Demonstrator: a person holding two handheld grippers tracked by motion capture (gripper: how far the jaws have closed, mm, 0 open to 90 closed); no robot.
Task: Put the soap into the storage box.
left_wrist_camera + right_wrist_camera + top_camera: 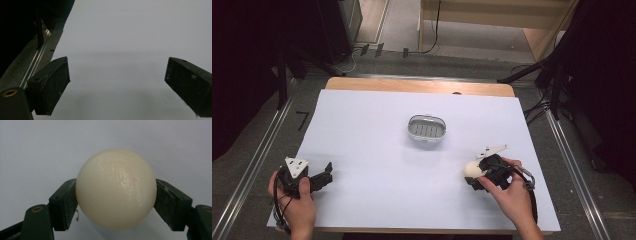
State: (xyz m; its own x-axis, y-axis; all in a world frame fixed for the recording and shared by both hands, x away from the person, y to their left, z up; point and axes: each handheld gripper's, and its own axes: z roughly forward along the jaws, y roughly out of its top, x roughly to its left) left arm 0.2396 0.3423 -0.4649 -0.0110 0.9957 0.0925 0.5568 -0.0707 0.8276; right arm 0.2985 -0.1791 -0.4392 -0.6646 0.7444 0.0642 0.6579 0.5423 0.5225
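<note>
Right gripper (473,173) clamps cream ball (116,188) near tabletop's right front corner. Left gripper (326,176) jaws apart, empty, front left corner. Oval dish (426,128) mid-table.

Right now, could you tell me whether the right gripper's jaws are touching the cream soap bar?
Touching. In the right gripper view, both black jaws of the right gripper press against opposite sides of the cream soap bar, with no gap visible.
</note>
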